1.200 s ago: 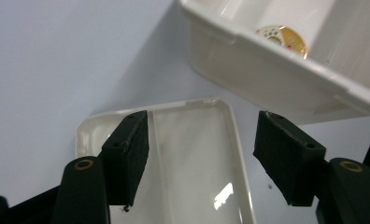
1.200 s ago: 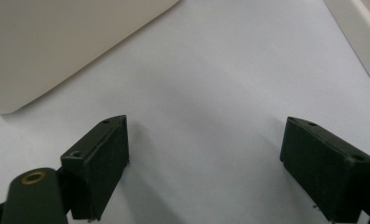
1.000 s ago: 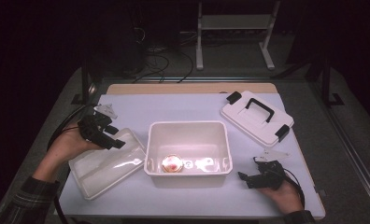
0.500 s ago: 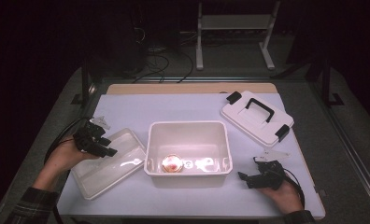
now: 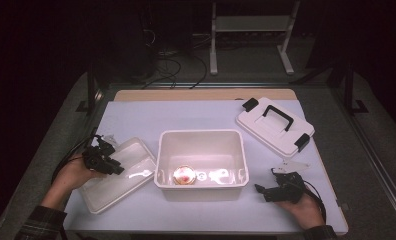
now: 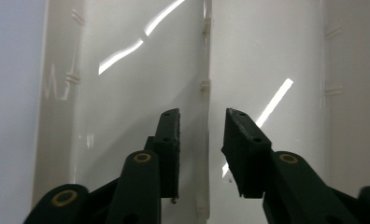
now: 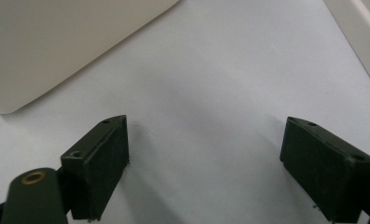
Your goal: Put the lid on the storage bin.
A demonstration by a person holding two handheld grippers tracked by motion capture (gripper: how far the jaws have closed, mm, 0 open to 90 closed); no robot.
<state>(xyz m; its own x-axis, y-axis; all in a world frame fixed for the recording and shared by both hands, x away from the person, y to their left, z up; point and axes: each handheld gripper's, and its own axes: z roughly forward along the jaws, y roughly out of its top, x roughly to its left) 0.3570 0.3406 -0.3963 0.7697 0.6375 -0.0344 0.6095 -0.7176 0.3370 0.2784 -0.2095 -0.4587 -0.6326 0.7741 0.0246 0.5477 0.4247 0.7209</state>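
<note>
A shallow translucent tray (image 5: 131, 172) lies left of the white bin (image 5: 201, 137). My left gripper (image 5: 105, 161) is low over the tray's left part. In the left gripper view the tray's thin centre rib (image 6: 204, 56) runs between the black fingers (image 6: 168, 135). The jaws have just been closing, but a gap remains on each side of the rib, so my left gripper (image 6: 202, 116) is open. A small round pink and orange thing (image 5: 184, 175) lies on the bin's floor. My right gripper (image 5: 266, 190) rests on the mat right of the bin, and its jaws (image 7: 206, 126) are wide open with nothing between them.
A white lid with a black handle and black clips (image 5: 276, 125) lies at the back right. The pale mat (image 5: 186, 112) covers the table, with a wooden strip along the far edge. A corner of the bin's wall (image 7: 57, 42) is close ahead of my right gripper.
My left gripper has come down toward the near left onto the tray, and its jaws have narrowed. The right hand and gripper have stayed still.
</note>
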